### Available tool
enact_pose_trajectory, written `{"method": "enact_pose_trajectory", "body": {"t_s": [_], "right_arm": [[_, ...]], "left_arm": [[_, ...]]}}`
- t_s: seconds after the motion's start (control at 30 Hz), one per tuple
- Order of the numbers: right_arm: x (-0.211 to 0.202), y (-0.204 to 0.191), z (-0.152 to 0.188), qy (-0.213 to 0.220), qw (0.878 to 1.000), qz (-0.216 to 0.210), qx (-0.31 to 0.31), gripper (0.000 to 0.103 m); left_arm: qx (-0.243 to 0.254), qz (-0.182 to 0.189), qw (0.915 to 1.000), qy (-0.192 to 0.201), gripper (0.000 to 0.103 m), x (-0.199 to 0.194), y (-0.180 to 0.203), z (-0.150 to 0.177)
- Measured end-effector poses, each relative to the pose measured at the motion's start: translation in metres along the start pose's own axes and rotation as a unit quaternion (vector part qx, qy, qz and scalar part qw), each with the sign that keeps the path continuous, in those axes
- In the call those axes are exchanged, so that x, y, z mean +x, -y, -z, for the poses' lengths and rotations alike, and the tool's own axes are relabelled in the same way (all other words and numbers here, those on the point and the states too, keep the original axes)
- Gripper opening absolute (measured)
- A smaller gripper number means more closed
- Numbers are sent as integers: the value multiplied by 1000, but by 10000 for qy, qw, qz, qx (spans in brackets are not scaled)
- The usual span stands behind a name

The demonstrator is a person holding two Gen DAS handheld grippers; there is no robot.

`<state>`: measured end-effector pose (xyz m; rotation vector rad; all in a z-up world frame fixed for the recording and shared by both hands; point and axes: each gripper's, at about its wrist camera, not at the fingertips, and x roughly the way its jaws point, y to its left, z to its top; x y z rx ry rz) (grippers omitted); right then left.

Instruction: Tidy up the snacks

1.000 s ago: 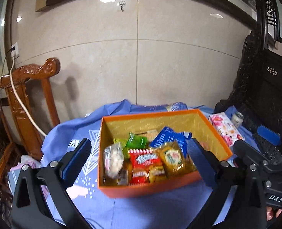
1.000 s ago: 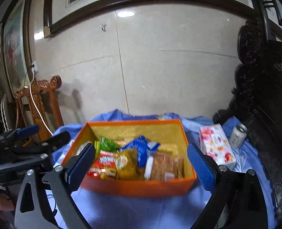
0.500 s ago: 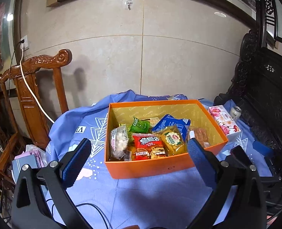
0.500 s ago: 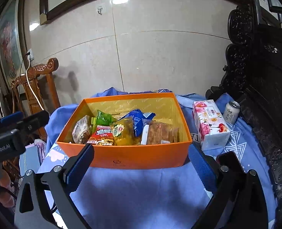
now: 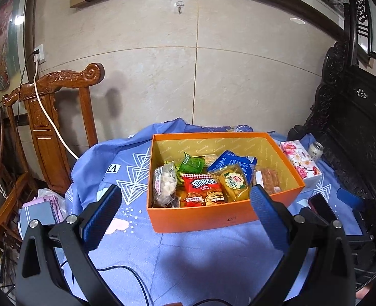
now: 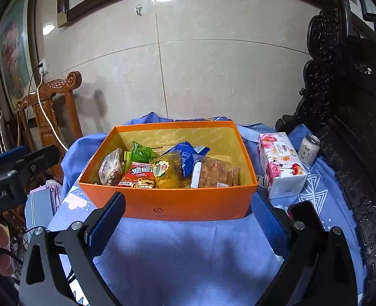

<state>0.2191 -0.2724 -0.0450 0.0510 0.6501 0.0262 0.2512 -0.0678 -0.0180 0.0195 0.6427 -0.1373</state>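
Left wrist view: left gripper (image 5: 185,213) spread wide, holding nothing, above the blue tablecloth (image 5: 188,260) short of the orange box (image 5: 200,216). The box sits mid-table, snack packets (image 5: 203,190) packed inside. Right wrist view: right gripper (image 6: 188,219) likewise released, empty, fingers flanking the box's near wall (image 6: 167,204). Tissue pack (image 6: 279,163) just right of the box; can (image 6: 308,149) beside it.

I see an orange box (image 6: 188,204) with yellow lining, a red packet (image 5: 203,188), a green packet (image 6: 141,151), a blue cloth (image 6: 188,250) with white triangles, and a pink-flowered tissue box (image 6: 281,163).
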Motion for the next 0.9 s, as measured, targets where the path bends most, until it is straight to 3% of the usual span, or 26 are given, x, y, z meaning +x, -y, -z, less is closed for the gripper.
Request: {"method": "enact_pose_trajectory", "body": {"t_s": [0.9], "right_arm": [[3, -5, -1, -27, 10000, -75, -33, 99]], "left_arm": [[34, -96, 9999, -7, 99, 4, -4, 6]]}}
